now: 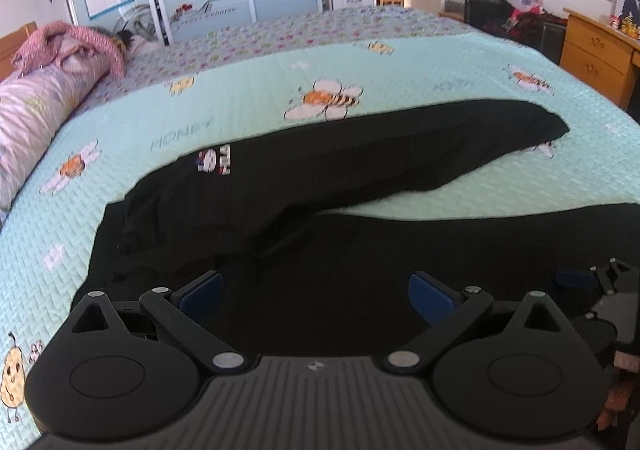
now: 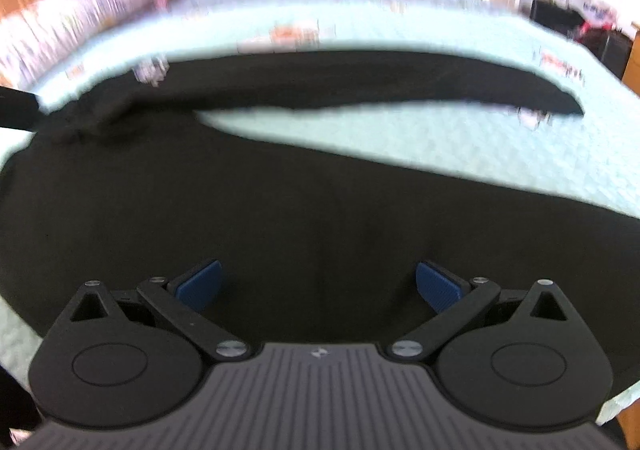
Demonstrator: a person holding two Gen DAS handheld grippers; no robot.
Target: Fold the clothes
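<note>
Left wrist: black trousers (image 1: pixel 320 170) spread, legs apart.

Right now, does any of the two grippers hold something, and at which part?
Nothing is held. The left gripper and the right gripper both stand open above the black trousers, with no cloth between their blue pads.

Left gripper (image 1: pixel 316 292) jaws spread wide, blue pads (image 1: pixel 202 294) well apart, nothing between. Right gripper (image 2: pixel 318 286) same: wide open, empty, view motion-blurred.
</note>
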